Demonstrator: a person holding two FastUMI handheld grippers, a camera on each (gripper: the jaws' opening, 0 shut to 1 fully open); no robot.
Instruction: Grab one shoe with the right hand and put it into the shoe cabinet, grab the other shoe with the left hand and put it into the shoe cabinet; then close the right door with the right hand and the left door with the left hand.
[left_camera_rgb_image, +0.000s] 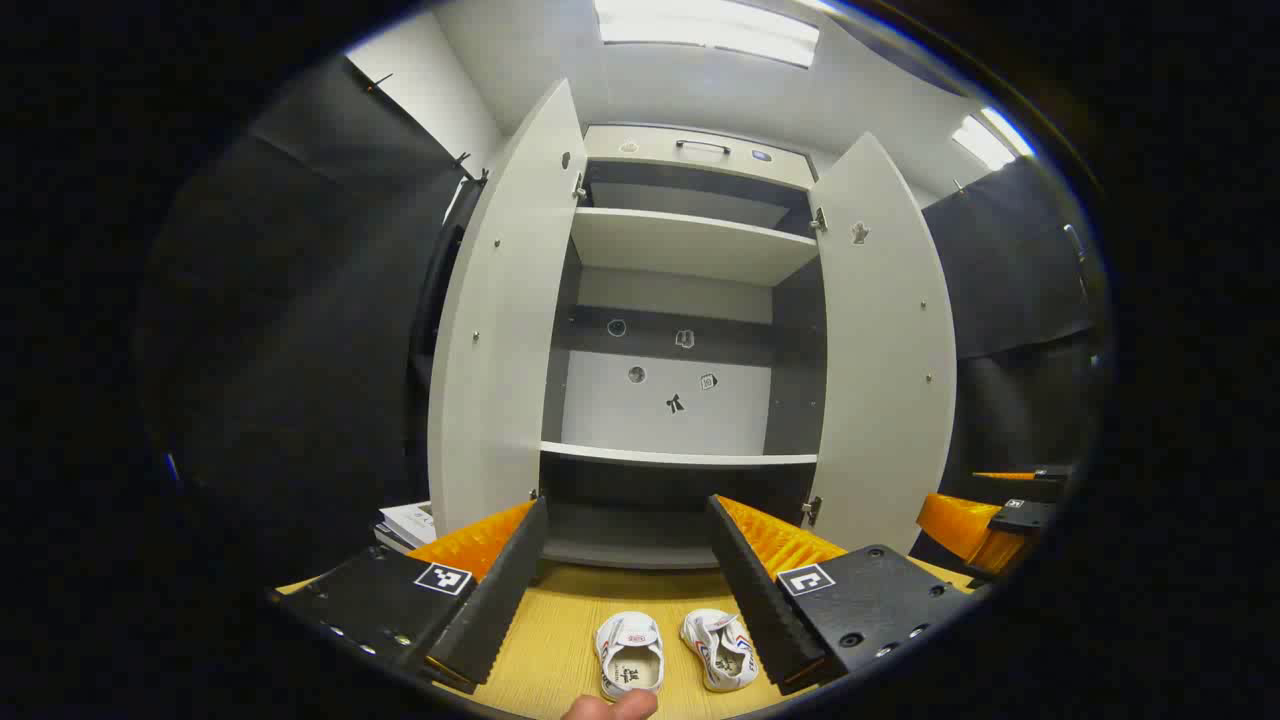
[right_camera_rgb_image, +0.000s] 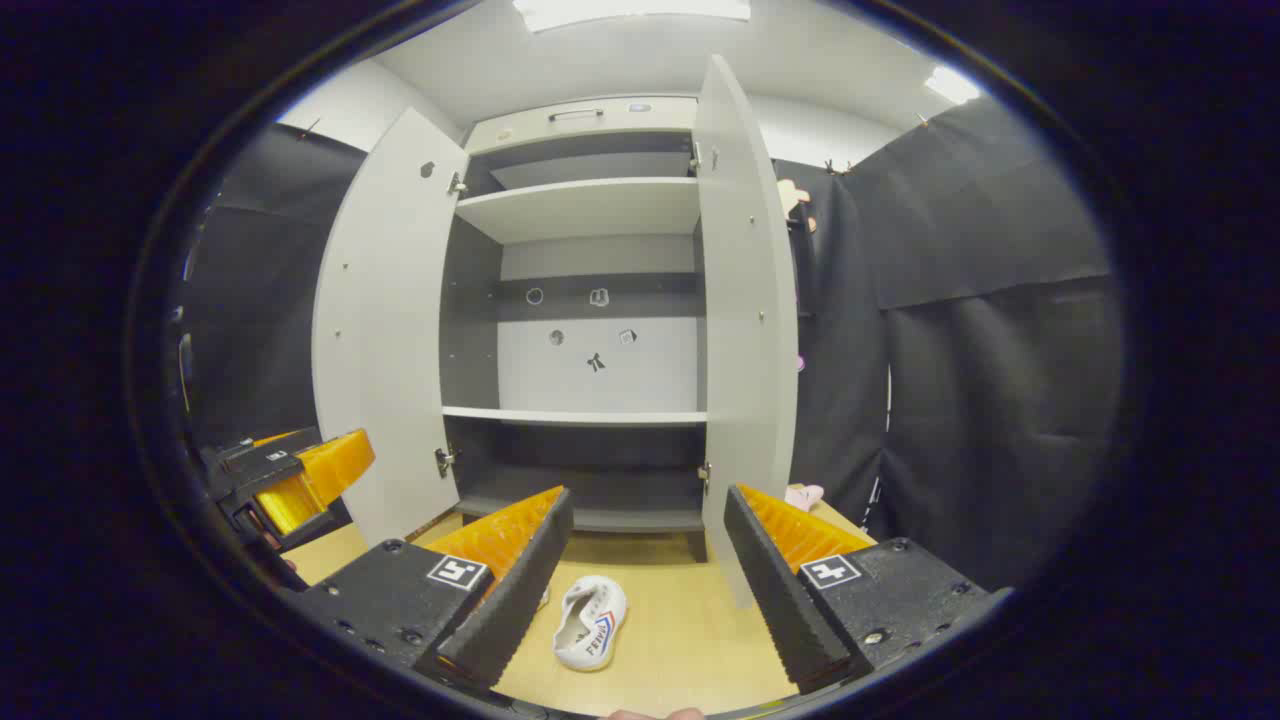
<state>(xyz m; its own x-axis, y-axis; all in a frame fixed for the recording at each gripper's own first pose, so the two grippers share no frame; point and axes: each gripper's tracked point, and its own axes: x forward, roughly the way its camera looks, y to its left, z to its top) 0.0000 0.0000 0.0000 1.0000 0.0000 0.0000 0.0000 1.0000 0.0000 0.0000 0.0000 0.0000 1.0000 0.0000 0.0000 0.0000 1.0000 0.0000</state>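
Nearest in the left gripper view is the left gripper (left_camera_rgb_image: 628, 570), its two fingers spread wide with nothing between them. It is held level and points straight at the cabinet. Just past it, on the yellow wooden table (left_camera_rgb_image: 560, 640), two small white shoes lie side by side: the left shoe (left_camera_rgb_image: 630, 652) and the right shoe (left_camera_rgb_image: 720, 648). A fingertip (left_camera_rgb_image: 612, 707) peeks in at the very bottom edge.

In the right gripper view the right gripper (right_camera_rgb_image: 647, 560) is also spread wide and holds nothing. It hangs above the table and the right shoe lies below and between its fingers (not touching them).

What could go wrong? The shoes lie close together, so I think a finger coming down for one could bump the other and push it away. A soft shoe could also slip out if it is pinched only at the edge.

Farther off stands the shoe cabinet (left_camera_rgb_image: 690, 245), with the left door (left_camera_rgb_image: 505, 330) and right door (left_camera_rgb_image: 885, 340) both swung wide open. Its lower shelf (left_camera_rgb_image: 680, 458) is bare. A shoe carried too far to one side could knock a door.
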